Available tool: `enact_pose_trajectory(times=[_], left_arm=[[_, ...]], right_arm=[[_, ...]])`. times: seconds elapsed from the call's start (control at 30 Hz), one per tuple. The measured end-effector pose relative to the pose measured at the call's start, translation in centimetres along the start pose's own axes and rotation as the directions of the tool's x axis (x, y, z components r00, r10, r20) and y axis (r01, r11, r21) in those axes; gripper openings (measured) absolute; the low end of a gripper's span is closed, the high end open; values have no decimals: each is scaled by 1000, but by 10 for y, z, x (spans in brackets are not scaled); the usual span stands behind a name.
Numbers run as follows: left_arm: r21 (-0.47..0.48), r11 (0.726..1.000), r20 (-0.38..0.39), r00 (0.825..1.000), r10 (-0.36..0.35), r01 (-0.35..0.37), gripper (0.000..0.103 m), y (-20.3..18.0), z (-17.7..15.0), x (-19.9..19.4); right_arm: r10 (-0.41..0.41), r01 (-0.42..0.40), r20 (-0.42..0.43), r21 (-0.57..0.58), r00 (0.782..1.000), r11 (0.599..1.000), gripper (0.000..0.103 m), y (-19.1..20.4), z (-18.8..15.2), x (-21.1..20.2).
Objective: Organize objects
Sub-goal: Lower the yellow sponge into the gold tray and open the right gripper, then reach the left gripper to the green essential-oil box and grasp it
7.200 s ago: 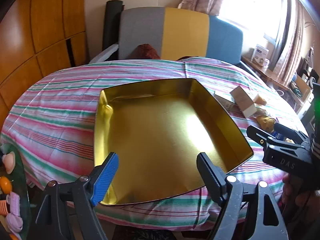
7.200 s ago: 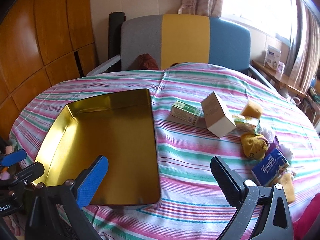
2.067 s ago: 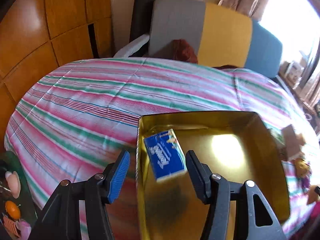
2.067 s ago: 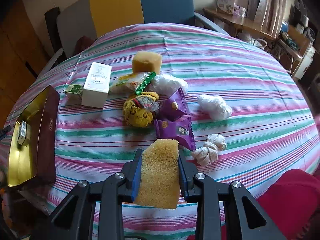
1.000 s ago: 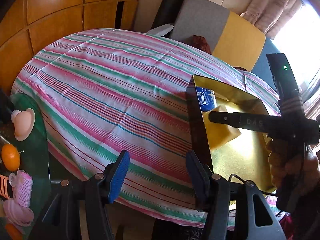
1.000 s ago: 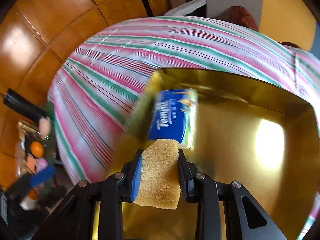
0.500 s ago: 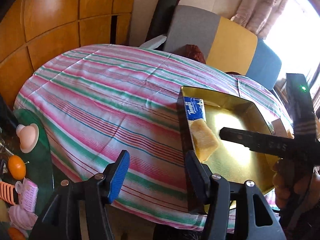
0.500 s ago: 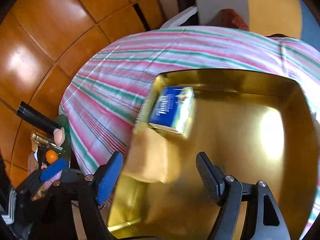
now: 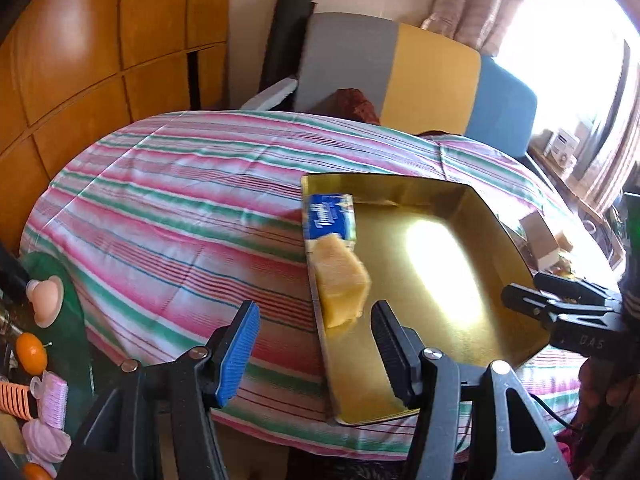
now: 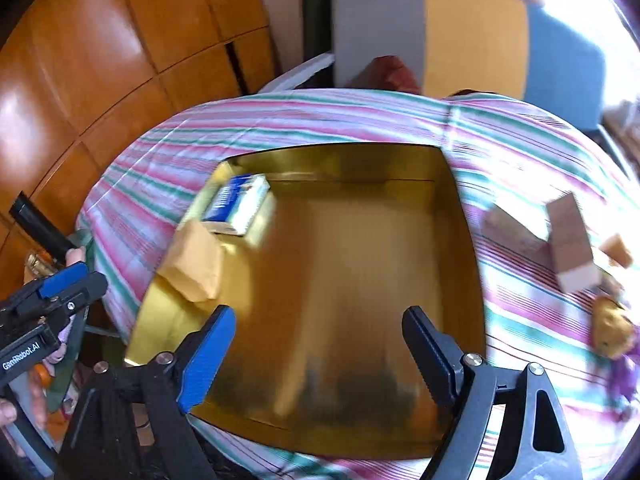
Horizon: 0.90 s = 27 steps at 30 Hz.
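Note:
A gold tin tray [image 9: 460, 196] [image 10: 448, 216] lies on the striped tablecloth. Inside, along its left wall, lie a blue tissue pack [image 9: 328, 216] [image 10: 238, 204] and a yellow sponge [image 9: 342, 280] [image 10: 196, 260] just in front of it. My left gripper [image 9: 314, 344] is open and empty, low at the tray's near left corner. My right gripper [image 10: 316, 348] is open and empty above the tray's near part; it also shows in the left wrist view [image 9: 560, 312] at the tray's right edge.
Right of the tray lie a white box [image 10: 568, 240], a yellow soft toy [image 10: 610, 328] and another sponge [image 10: 618, 250]. A grey, yellow and blue chair [image 9: 420, 76] stands behind the table. Wooden panels [image 9: 100, 40] are on the left. A small side table with toys [image 9: 36, 344] is at lower left.
My right gripper opened and let the yellow sponge go in the tray beside the tissue pack, then drew back to the right. My left gripper shifted slightly toward the tray.

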<state>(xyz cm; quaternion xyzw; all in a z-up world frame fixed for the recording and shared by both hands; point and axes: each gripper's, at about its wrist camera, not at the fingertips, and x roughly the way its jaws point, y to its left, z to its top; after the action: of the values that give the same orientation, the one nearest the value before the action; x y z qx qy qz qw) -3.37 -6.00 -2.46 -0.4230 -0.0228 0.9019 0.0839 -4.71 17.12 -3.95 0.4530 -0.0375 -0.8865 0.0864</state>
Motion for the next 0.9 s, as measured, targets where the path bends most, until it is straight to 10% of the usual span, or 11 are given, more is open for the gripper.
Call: enact_pose_trajectory(times=[0.43,0.8,0.9], left_arm=[[98,993,-44,997,-60,64,59,-56,0,13],[194,965,-76,984,-164,176,59,-113,14,16],[222,955,-96,979,-181,198,59,-134,19,20]], right_arm=[[-209,200,56,133,976,971,90,-112,-22,-53],[-523,474,98,307,846,825,96,-253,-27,-99],[-524,447,53,454,850,771,96,-293,-42,-101]])
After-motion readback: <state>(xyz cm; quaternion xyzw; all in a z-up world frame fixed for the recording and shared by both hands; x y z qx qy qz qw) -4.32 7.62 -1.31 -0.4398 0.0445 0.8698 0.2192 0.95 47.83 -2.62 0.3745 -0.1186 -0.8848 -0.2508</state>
